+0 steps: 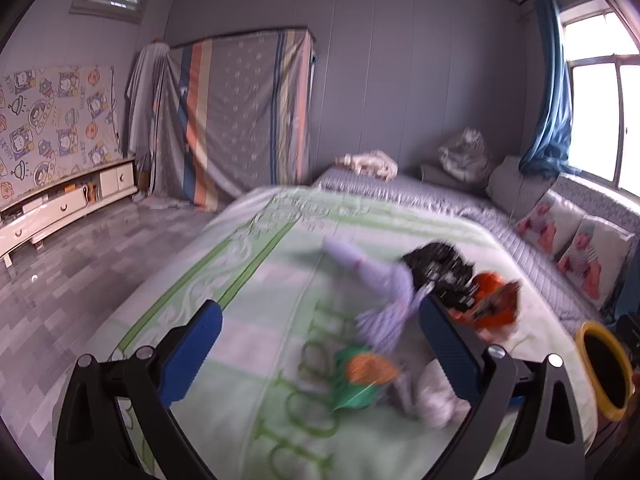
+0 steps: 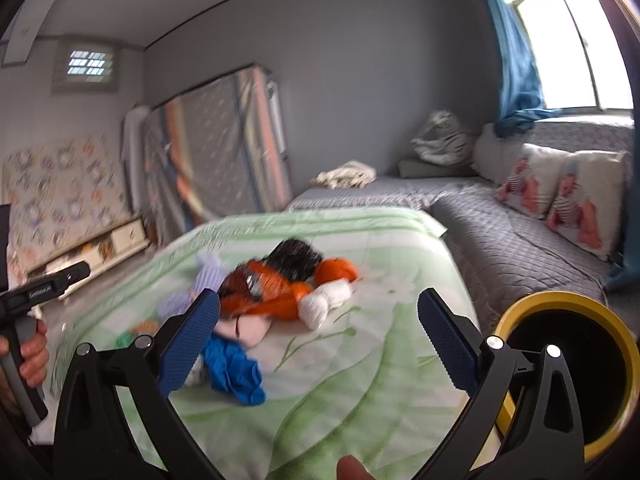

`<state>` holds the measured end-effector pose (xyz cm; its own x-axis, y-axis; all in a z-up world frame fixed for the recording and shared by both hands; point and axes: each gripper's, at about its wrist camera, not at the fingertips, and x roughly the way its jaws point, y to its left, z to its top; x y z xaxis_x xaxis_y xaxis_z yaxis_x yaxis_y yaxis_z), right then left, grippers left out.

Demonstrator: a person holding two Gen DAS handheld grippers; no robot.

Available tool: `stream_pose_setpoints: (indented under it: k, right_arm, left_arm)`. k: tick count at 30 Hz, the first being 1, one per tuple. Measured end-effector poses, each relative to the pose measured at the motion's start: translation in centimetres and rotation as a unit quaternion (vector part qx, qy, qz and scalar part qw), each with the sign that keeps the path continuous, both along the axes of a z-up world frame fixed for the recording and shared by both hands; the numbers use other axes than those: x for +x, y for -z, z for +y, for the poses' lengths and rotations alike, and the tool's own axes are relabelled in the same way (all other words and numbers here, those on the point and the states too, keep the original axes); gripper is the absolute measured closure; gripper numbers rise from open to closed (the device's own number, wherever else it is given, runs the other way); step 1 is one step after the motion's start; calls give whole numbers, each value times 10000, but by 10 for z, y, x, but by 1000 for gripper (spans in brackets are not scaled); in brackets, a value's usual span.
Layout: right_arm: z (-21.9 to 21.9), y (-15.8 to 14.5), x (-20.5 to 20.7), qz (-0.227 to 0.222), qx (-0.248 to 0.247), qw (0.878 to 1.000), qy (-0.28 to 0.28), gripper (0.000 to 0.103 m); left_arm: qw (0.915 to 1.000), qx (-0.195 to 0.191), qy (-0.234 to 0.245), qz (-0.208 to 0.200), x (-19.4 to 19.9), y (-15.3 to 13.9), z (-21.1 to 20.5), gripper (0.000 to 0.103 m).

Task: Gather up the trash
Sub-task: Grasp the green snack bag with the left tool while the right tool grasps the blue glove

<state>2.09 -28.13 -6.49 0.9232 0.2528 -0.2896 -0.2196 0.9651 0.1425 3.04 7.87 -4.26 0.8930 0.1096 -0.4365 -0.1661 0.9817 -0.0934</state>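
A heap of trash lies on the green bedspread [image 2: 360, 360]: an orange wrapper [image 2: 272, 292], a black bag [image 2: 296, 258], a white wad [image 2: 326, 304], a lilac cloth [image 2: 208, 276] and a blue glove [image 2: 236, 368]. My right gripper [image 2: 319, 308] hovers open over the bed, just right of the heap. My left gripper [image 1: 320, 316] is also open above the bed, with the blurred lilac cloth [image 1: 384, 288], a green and orange wrapper [image 1: 360, 376] and a pale wad [image 1: 436, 396] between and beyond its fingers. A yellow-rimmed black bin [image 2: 568, 376] stands at the bed's right side.
A grey quilted bed [image 2: 500, 232] with two picture pillows [image 2: 560, 196] runs along the window wall. A cloth-draped wardrobe [image 1: 236, 116] and a low white cabinet [image 1: 60, 204] stand across the tiled floor [image 1: 80, 272]. A hand [image 2: 28, 352] holds the left gripper's handle.
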Motion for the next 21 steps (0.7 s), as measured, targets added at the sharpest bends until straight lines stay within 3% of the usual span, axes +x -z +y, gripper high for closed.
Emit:
stream_pose_setpoints:
  k: [8, 15, 21]
  right_arm:
    - [26, 22, 21, 457, -425, 9952, -754, 8]
    - [53, 36, 37, 782, -1078, 9761, -1717, 8]
    - [71, 48, 49, 1125, -1277, 9599, -2228, 8]
  left_arm:
    - [9959, -234, 489, 731, 13, 45, 20, 8]
    - [9910, -178, 955, 926, 27, 54, 16, 8]
    - [9857, -60, 1201, 1179, 41, 61, 12, 9]
